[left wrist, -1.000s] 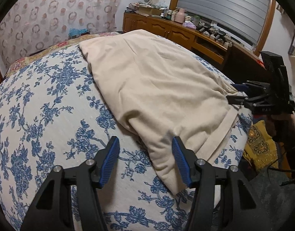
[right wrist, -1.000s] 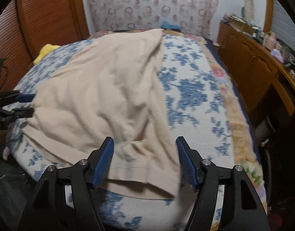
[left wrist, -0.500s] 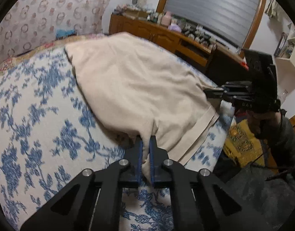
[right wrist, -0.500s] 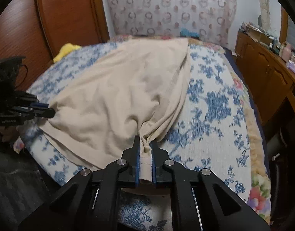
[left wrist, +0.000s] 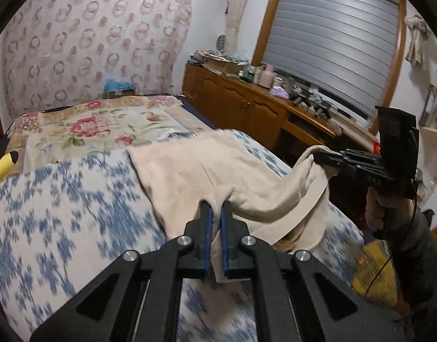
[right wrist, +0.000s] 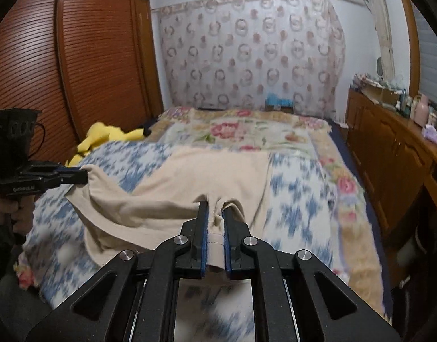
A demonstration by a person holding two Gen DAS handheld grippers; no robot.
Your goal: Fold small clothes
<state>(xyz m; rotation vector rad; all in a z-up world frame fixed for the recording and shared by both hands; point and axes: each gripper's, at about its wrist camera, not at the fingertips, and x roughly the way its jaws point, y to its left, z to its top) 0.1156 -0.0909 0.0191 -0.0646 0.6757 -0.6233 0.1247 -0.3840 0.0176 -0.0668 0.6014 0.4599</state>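
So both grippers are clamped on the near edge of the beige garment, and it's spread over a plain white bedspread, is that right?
Not quite. Both grippers are clamped on the beige garment's near edge: the left gripper and the right gripper each pinch cloth. But the bedspread under it is not plain white; it is white with a blue floral print, as the right wrist view shows.

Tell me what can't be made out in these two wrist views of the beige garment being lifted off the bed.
- Beige garment: its type; both views show it bunched, the near hem hidden behind the jaws.
- Blue floral bedspread: its pattern, motion-blurred in both views.
- Sideboard clutter: the items are too small in the left wrist view.
- Yellow plush toy: cut off by the left wrist view's left edge.
- Person's hand: the arm runs out of frame.
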